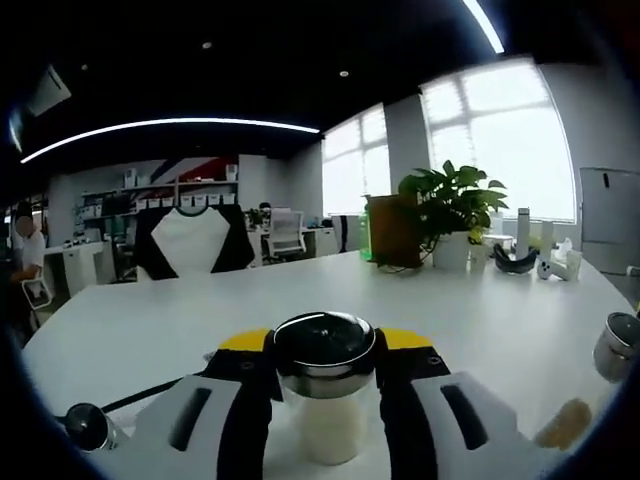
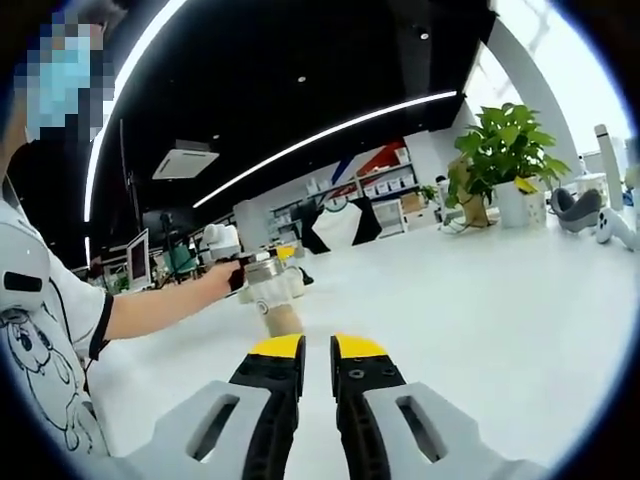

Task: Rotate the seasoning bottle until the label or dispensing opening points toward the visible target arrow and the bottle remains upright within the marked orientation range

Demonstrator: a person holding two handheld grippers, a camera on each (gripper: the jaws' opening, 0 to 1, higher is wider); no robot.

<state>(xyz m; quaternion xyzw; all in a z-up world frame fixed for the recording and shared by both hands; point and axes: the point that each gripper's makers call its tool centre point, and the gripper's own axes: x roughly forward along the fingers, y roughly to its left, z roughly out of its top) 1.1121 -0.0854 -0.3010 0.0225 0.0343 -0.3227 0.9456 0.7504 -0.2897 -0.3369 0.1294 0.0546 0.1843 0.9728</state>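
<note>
The seasoning bottle [image 1: 325,365] has a white body and a shiny dark metal cap. It stands upright on the white table [image 1: 480,320]. My left gripper [image 1: 325,355] is shut on it, its yellow-tipped jaws pressing on the cap from both sides. In the right gripper view the same bottle [image 2: 270,278] is far off, held by the left gripper [image 2: 238,275] in a person's hand. My right gripper [image 2: 318,352] hovers low over the table, well short of the bottle, jaws nearly together with nothing between them.
Another metal-capped jar [image 1: 615,345] stands at the right edge and a small metal-topped item [image 1: 85,425] lies at lower left. A tan object [image 2: 283,320] sits just before the bottle. A potted plant [image 1: 450,210] and small items stand at the far side.
</note>
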